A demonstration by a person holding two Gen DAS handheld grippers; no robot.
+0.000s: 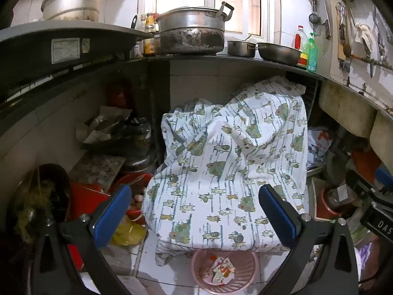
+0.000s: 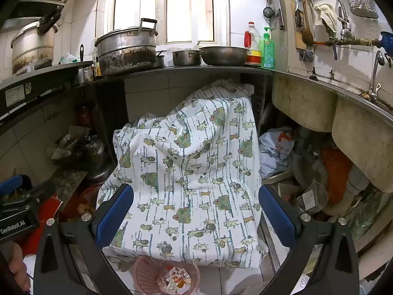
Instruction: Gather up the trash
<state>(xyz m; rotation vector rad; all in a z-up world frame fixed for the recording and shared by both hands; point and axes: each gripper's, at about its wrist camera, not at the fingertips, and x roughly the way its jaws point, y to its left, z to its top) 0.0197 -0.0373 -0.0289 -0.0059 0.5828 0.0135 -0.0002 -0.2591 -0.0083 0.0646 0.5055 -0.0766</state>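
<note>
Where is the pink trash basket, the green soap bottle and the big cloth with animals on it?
pink trash basket [image 1: 248,265], left wrist view, right side of its mesh wall.
green soap bottle [image 2: 268,49], right wrist view, middle of its body.
animal cloth [image 2: 186,177], right wrist view, middle of the draped front.

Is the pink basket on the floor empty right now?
No. The pink basket holds crumpled wrappers, seen plainly in the left wrist view, below the patterned cloth.

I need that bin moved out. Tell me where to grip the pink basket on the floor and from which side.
Probably best to grip the pink basket by its near rim, coming from above, one finger inside the mesh wall. The patterned cloth overhangs its far edge, and wrappers fill the middle. Both grippers are open and empty.
</note>
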